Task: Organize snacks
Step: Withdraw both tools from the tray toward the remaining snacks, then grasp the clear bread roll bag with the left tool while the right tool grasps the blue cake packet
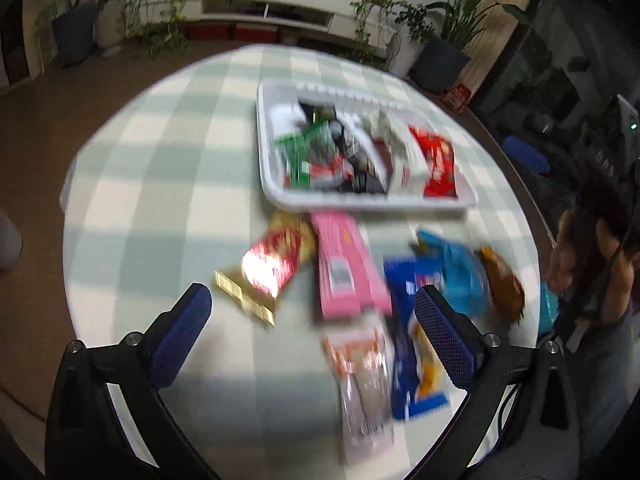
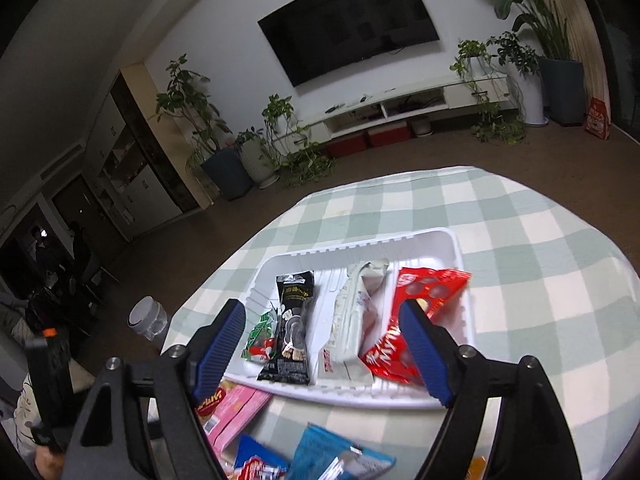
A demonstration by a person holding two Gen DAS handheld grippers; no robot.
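Observation:
A white tray (image 1: 276, 194) (image 2: 460, 256) sits on the round checked table and holds several snack packets: green, black (image 2: 294, 316), white (image 2: 356, 320) and red (image 2: 420, 312). Loose snacks lie in front of it: a red-gold packet (image 1: 272, 268), a pink box (image 1: 344, 268) (image 2: 236, 412), a clear orange packet (image 1: 360, 364), dark blue (image 1: 404, 320) and light blue (image 1: 464, 276) packets, and a brown one (image 1: 504, 280). My left gripper (image 1: 312, 300) is open and empty above the loose snacks. My right gripper (image 2: 324, 316) is open and empty above the tray's near side.
The checked tablecloth (image 1: 160, 168) covers a round table with floor all around. A clear jar (image 2: 148, 320) stands at the table's left edge. A person's hand (image 1: 580, 264) shows at the right. Potted plants and a TV stand (image 2: 400, 108) line the far wall.

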